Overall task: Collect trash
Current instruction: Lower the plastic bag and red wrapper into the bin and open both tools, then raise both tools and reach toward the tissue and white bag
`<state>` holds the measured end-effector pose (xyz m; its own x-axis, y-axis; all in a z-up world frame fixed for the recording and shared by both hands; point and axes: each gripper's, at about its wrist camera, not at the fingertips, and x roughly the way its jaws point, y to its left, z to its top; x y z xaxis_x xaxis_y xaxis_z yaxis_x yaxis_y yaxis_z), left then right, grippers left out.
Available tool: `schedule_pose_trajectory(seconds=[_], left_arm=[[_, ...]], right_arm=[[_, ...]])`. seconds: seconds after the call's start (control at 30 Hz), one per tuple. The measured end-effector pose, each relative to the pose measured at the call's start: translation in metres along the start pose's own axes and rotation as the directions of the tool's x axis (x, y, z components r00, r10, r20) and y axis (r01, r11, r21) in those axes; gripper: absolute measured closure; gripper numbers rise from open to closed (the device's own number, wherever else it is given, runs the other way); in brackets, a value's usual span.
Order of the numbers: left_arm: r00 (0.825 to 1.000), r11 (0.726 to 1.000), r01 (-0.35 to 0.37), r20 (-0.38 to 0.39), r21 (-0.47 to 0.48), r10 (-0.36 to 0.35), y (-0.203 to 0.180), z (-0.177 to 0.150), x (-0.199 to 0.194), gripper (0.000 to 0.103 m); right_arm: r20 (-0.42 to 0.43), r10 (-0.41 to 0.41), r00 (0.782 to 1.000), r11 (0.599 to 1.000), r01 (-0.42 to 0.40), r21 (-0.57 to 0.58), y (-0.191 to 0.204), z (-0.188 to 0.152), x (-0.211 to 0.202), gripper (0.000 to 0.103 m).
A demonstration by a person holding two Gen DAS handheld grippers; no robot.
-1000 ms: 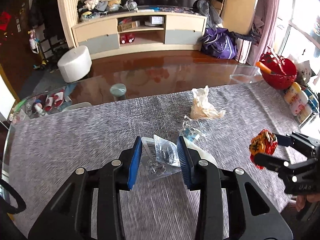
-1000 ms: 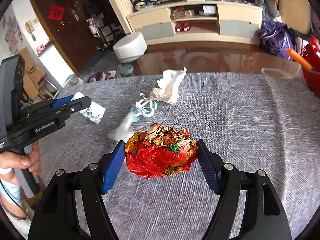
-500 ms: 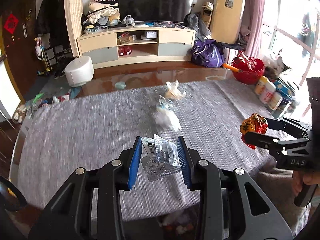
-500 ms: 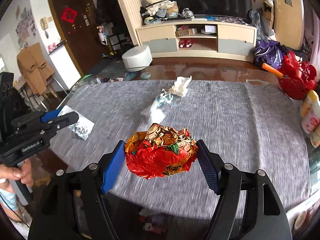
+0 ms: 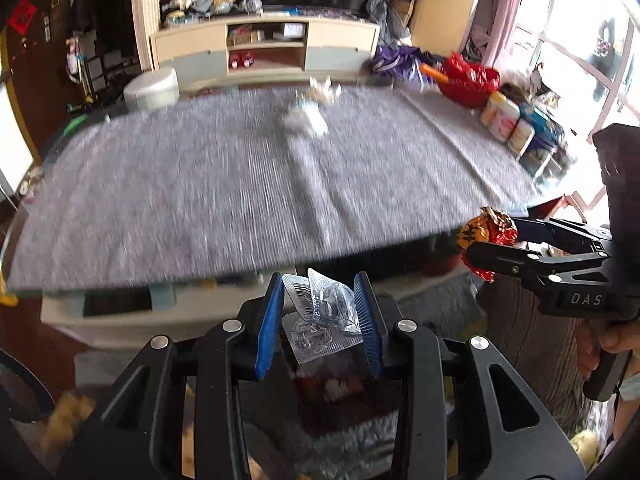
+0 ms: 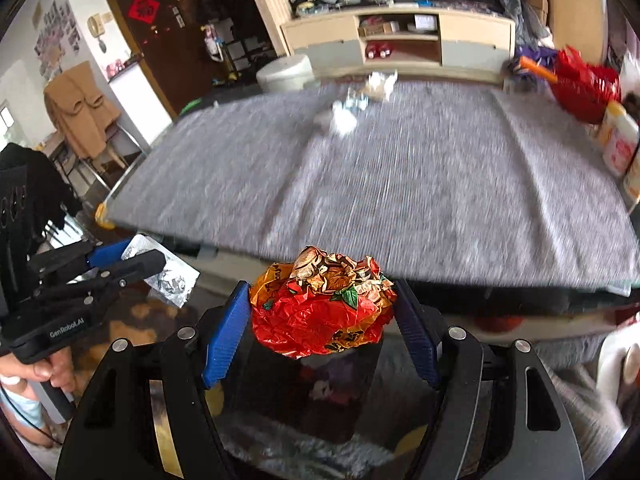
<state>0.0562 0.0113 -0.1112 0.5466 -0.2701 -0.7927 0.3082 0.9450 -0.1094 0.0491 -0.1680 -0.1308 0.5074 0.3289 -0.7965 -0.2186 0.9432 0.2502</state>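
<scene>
My left gripper (image 5: 320, 316) is shut on a clear plastic blister pack (image 5: 320, 320) with a barcode label; it also shows in the right wrist view (image 6: 164, 272). My right gripper (image 6: 320, 320) is shut on a crumpled red and orange wrapper (image 6: 320, 300), also seen in the left wrist view (image 5: 484, 240). Both grippers hang off the near edge of the grey-clothed table (image 5: 200, 200), above a dark bin (image 6: 304, 392) with scraps inside. A crumpled tissue (image 5: 322, 90) and blurred clear plastic trash (image 5: 304, 120) lie at the table's far side.
A red basket (image 5: 468, 80) and several bottles (image 5: 504, 120) stand at the table's right end. A TV cabinet (image 5: 264, 52) and white stool (image 5: 152, 88) are beyond the table. A shaggy rug (image 5: 352, 440) lies on the floor below.
Both grippers have pulled back from over the table to beyond its near edge and tilted down, each still holding its trash. The table trash now lies far away.
</scene>
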Motion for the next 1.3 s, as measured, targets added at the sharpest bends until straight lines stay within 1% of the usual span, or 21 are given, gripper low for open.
schedule_pose_trajectory(seconds=[0.13,0.3,0.43,0.53,0.63,0.73,0.97,1.0,1.03,1.1,1.17,1.2,1.23,1.3], left_arm=[[0.998,1.0,0.02,-0.056,-0.02,-0.021,-0.001,-0.031,0.017,0.069],[0.993,0.999,0.036,-0.115,-0.032,-0.04,-0.005,-0.059,0.04,0.069],[0.983,0.998,0.045,-0.177,-0.038,-0.051,-0.009,-0.077,0.063,0.069],[0.969,0.998,0.051,-0.24,-0.048,-0.061,-0.011,-0.09,0.085,0.069],[0.956,0.997,0.063,-0.283,-0.051,-0.075,-0.012,-0.099,0.102,0.069],[0.946,0.996,0.077,-0.311,-0.048,-0.089,-0.015,-0.103,0.114,0.069],[0.938,0.995,0.08,-0.334,-0.059,-0.095,-0.01,-0.106,0.123,0.068],[0.937,0.995,0.078,-0.338,-0.062,-0.094,-0.009,-0.106,0.125,0.067],[0.936,0.995,0.077,-0.34,-0.066,-0.095,-0.008,-0.105,0.126,0.061],[0.935,0.995,0.072,-0.341,-0.073,-0.093,-0.007,-0.105,0.126,0.052],[0.934,0.995,0.067,-0.345,-0.076,-0.089,-0.005,-0.105,0.126,0.048],[0.934,0.995,0.062,-0.346,-0.077,-0.085,-0.004,-0.104,0.125,0.044],[0.935,0.995,0.056,-0.345,-0.076,-0.08,-0.003,-0.104,0.124,0.042],[0.938,0.996,0.042,-0.342,-0.073,-0.065,-0.001,-0.101,0.12,0.036]], right_arm=[[-0.045,0.004,0.999,1.0,-0.003,0.024,0.001,-0.023,0.015,0.031],[-0.105,-0.01,0.994,0.998,0.016,0.058,-0.004,-0.044,0.039,0.031],[-0.155,-0.027,0.987,0.996,0.039,0.074,-0.008,-0.06,0.059,0.031],[-0.195,-0.04,0.98,0.994,0.059,0.091,-0.014,-0.069,0.076,0.031],[-0.231,-0.041,0.972,0.993,0.066,0.099,-0.016,-0.073,0.092,0.031],[-0.257,-0.031,0.966,0.992,0.06,0.109,-0.015,-0.074,0.104,0.031],[-0.286,-0.004,0.958,0.989,0.046,0.138,-0.016,-0.072,0.118,0.028],[-0.288,-0.001,0.958,0.989,0.044,0.141,-0.017,-0.072,0.118,0.028],[-0.291,0.0,0.957,0.988,0.044,0.145,-0.017,-0.072,0.119,0.027],[-0.296,0.003,0.955,0.987,0.043,0.152,-0.018,-0.071,0.12,0.026],[-0.301,0.003,0.954,0.987,0.046,0.155,-0.019,-0.071,0.12,0.02],[-0.3,0.001,0.954,0.987,0.048,0.156,-0.019,-0.071,0.119,0.018],[-0.299,0.001,0.954,0.986,0.048,0.158,-0.019,-0.069,0.119,0.016],[-0.295,0.004,0.956,0.985,0.046,0.165,-0.021,-0.066,0.115,0.016]])
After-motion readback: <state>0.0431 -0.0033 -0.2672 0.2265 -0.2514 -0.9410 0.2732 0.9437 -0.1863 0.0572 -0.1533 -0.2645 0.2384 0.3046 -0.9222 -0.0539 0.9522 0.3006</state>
